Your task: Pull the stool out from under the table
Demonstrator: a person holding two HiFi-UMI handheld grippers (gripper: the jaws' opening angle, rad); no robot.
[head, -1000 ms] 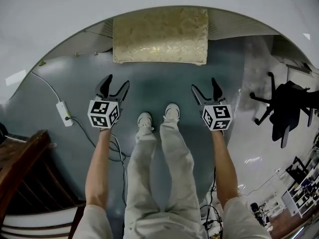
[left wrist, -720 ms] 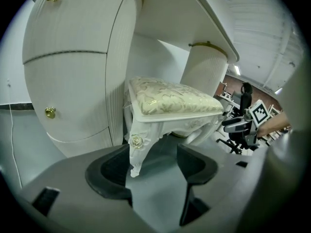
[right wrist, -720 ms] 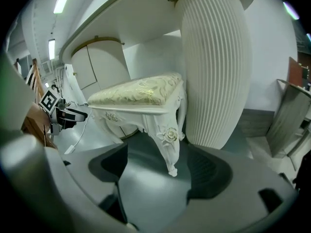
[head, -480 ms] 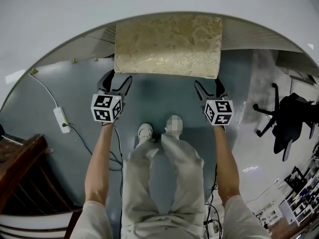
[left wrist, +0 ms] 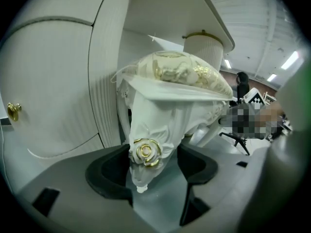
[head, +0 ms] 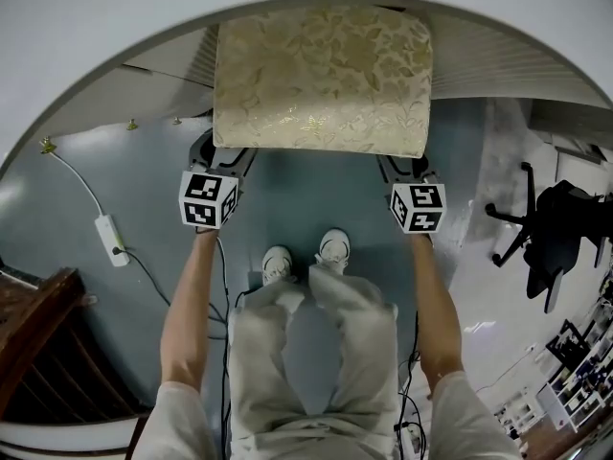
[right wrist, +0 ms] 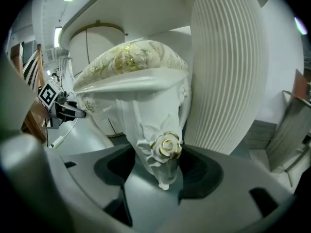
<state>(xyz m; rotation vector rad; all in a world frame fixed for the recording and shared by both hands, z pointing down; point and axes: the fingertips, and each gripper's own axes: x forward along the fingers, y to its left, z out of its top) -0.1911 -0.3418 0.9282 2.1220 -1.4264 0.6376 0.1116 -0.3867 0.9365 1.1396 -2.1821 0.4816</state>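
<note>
The stool, with its gold-patterned cushion (head: 321,75), stands half under the white round table (head: 96,8). My left gripper (head: 220,149) is at its near left corner and my right gripper (head: 407,166) at its near right corner, fingertips hidden under the seat edge. In the left gripper view a white carved leg with a gold rose (left wrist: 146,154) fills the gap of the left gripper (left wrist: 153,164), both pads against it. In the right gripper view the other front leg (right wrist: 163,149) stands between the closing jaws of the right gripper (right wrist: 158,166), touching both pads.
The table's fluted white pedestal (right wrist: 228,67) rises just behind the stool. A power strip (head: 107,240) with its cable lies on the grey floor at the left. A wooden chair (head: 38,353) is at the lower left, a black office chair (head: 551,228) at the right. The person's feet (head: 278,262) are between the grippers.
Both grippers have moved forward from open floor up to the stool's front corners, and their tips have gone under the seat edge. The stool now looks nearer and larger.
</note>
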